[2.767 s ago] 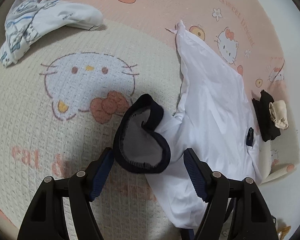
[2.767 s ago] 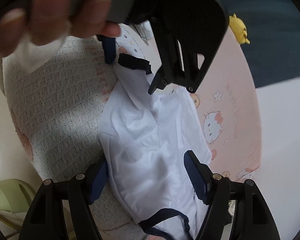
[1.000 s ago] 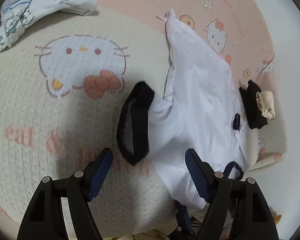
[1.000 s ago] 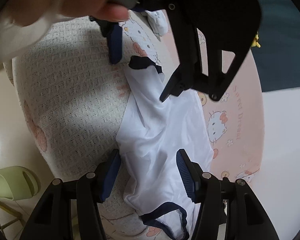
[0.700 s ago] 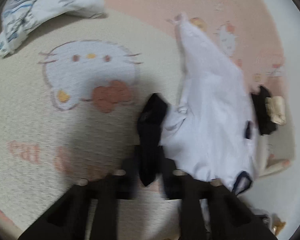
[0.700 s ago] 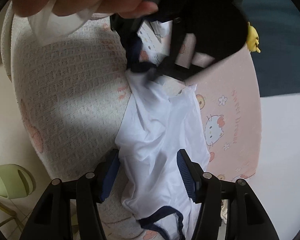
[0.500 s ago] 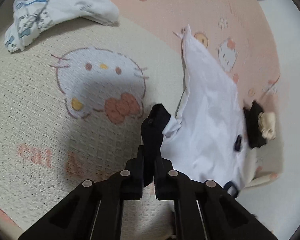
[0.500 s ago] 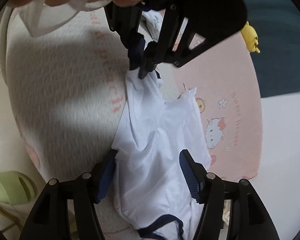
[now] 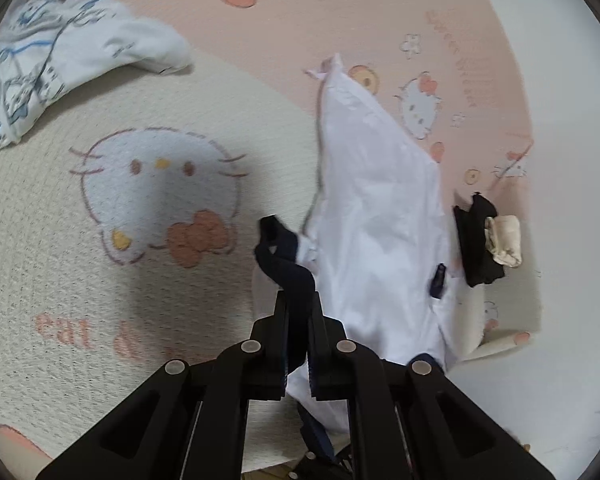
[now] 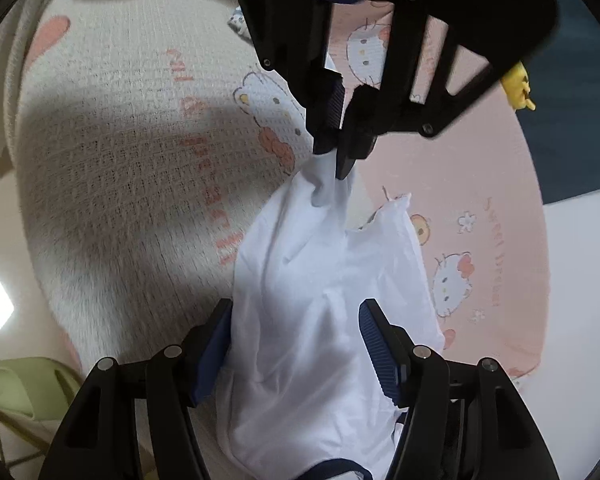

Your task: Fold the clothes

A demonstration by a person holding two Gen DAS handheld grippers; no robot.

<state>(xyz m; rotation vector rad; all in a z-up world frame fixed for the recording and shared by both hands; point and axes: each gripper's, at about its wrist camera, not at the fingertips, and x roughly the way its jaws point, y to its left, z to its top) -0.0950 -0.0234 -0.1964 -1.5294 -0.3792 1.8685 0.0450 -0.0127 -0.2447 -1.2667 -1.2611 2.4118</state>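
Left wrist view showed left tongs (image 9: 298, 300) clenched on white shirt's (image 9: 380, 216) navy cuff (image 9: 284, 258); right tongs (image 10: 294, 346) gaped over its hem.

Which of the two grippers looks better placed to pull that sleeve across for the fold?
The left gripper: it is shut on the navy sleeve cuff of the white shirt. The right gripper is open over the shirt's body, holding nothing.

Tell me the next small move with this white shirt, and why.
Probably close the right gripper on the shirt. The left gripper is shut on the navy cuff and has it raised, while the right one hangs open over loose cloth; a second hold would let the sleeve be folded flat.
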